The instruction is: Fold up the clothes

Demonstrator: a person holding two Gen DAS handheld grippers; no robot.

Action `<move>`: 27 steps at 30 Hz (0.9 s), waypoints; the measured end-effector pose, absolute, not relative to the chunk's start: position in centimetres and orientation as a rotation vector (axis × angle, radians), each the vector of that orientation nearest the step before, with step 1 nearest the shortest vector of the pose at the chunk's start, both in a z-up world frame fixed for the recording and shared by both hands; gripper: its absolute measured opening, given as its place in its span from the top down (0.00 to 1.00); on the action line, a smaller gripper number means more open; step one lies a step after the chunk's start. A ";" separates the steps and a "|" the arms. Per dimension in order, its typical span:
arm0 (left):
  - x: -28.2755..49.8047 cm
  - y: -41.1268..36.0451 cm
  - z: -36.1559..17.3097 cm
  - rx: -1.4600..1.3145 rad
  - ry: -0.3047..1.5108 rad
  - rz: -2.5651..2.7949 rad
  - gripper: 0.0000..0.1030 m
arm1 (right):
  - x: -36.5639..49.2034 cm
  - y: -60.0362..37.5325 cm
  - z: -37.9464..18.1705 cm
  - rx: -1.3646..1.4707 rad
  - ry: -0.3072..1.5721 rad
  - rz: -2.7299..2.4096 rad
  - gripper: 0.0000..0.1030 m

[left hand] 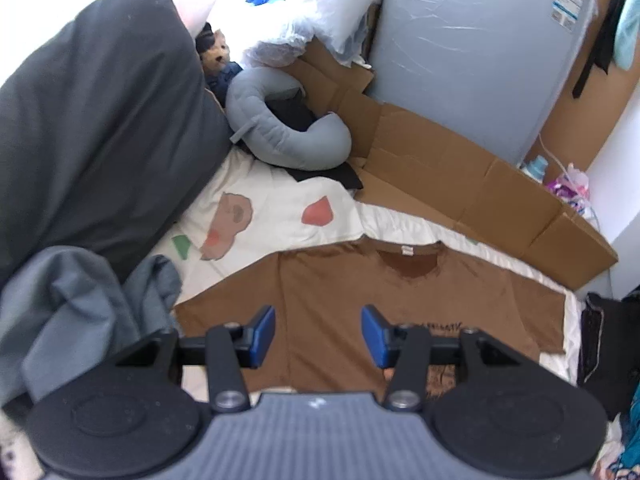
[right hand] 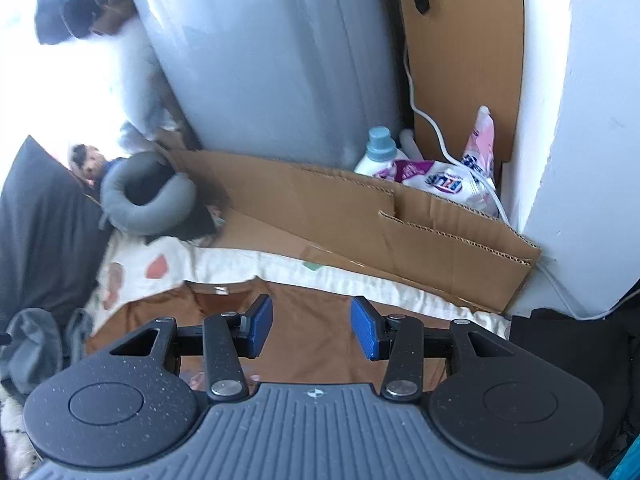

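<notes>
Left wrist view: each hand-held gripper (left hand: 318, 330) (right hand: 312, 328) hangs empty, jaws apart, above the spread brown T-shirt (left hand: 332, 292).

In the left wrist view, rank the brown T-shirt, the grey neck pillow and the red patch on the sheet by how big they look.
1. brown T-shirt, largest, though it lies nearest the camera.
2. grey neck pillow.
3. red patch, smallest.

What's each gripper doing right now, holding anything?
Left gripper: open, empty, above the brown T-shirt.
Right gripper: open, empty, above the same shirt.
</notes>
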State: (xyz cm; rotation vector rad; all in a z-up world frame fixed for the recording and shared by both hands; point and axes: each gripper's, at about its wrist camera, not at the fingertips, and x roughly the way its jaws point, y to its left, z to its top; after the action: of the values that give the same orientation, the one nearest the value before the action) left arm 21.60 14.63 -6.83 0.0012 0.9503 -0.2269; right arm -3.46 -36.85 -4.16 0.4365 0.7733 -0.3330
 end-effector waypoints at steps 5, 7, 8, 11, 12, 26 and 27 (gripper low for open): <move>18.1 14.9 -4.4 -0.003 0.971 -0.192 0.48 | -5.3 -37.2 0.0 0.408 0.745 -0.292 0.51; 16.8 15.2 -3.7 -0.006 0.982 -0.172 0.48 | -6.0 -37.5 1.9 0.376 0.729 -0.271 0.51; 16.1 15.5 -3.4 -0.019 0.983 -0.162 0.48 | -6.5 -37.7 2.9 0.369 0.718 -0.266 0.51; 14.3 16.4 -2.9 -0.058 0.979 -0.147 0.45 | -8.6 -38.5 5.1 0.375 0.682 -0.241 0.50; 13.9 16.6 -3.0 -0.062 0.981 -0.144 0.45 | -9.3 -38.6 5.7 0.371 0.673 -0.234 0.49; 10.2 17.0 -8.5 -0.122 0.969 -0.203 0.45 | -21.1 -37.8 -0.8 0.334 0.690 -0.365 0.46; 10.0 17.0 -9.1 -0.121 0.970 -0.208 0.45 | -21.8 -37.6 -1.9 0.345 0.698 -0.372 0.46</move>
State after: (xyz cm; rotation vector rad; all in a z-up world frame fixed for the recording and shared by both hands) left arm 10.01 16.96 -9.14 -0.1213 0.9701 -0.2075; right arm -21.79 -37.57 -1.93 0.3454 0.6983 -0.3723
